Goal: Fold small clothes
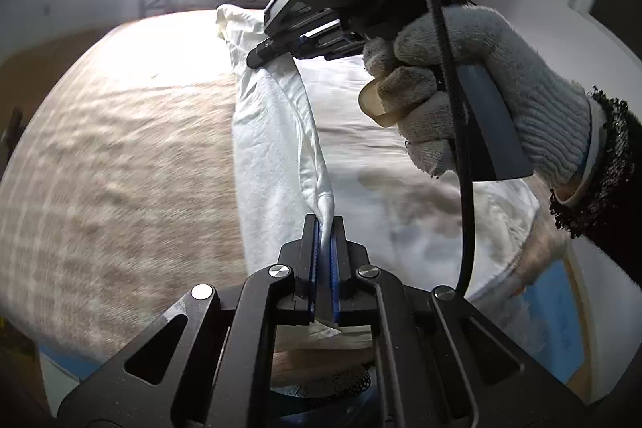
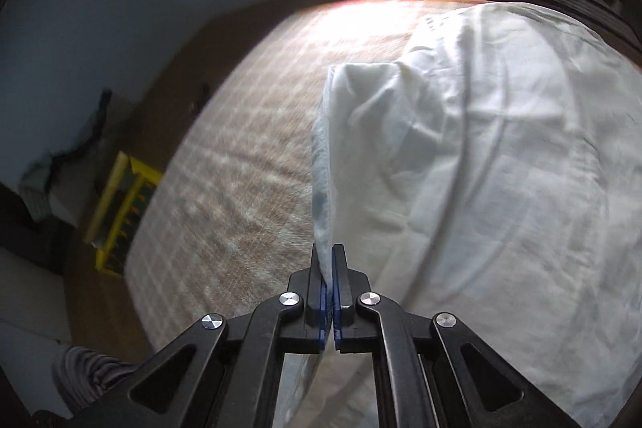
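Both grippers clamp the white garment (image 1: 277, 147) — left gripper (image 1: 326, 223), right gripper (image 2: 331, 251) — yet only the left view shows the gloved hand (image 1: 481, 87).

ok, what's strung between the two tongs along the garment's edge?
In the left wrist view, a lifted fold of the white garment runs from the left tongs up to the right tongs; both are shut on it.
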A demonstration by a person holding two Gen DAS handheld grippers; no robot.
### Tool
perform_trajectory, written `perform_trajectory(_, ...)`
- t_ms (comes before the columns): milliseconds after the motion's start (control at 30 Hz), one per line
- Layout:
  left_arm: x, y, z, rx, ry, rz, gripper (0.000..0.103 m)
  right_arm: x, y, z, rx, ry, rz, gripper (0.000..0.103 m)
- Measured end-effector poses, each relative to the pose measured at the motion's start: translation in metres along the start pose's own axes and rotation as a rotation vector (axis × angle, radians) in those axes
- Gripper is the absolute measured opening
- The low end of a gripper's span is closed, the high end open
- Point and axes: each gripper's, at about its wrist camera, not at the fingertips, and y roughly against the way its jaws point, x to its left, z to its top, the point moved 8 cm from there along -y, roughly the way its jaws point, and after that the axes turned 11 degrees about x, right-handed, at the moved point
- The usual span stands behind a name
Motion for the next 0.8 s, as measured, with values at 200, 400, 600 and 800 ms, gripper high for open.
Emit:
perform_trajectory(200, -0.038, -0.013, -0.002, 0.033, -0.11, 0.011, 0.002, -0.064, 0.041, -0.03, -0.157, -0.202, 0.141, 0.0)
perform_trajectory(400, -0.052, -0.027, -0.008, 0.068, -0.14, 0.012, 0.003, -0.104, 0.028, -0.039, -0.137, -0.292, 0.1, 0.0)
perform_trajectory(600, -0.054, -0.013, -0.013, 0.081, -0.139, -0.034, 0.003, -0.103, 0.017, -0.031, -0.085, -0.219, -0.011, 0.0)
perform_trajectory(800, -0.038, 0.025, -0.027, 0.064, -0.129, -0.079, 0.003, -0.121, 0.024, -0.037, -0.062, -0.198, -0.054, 0.003)
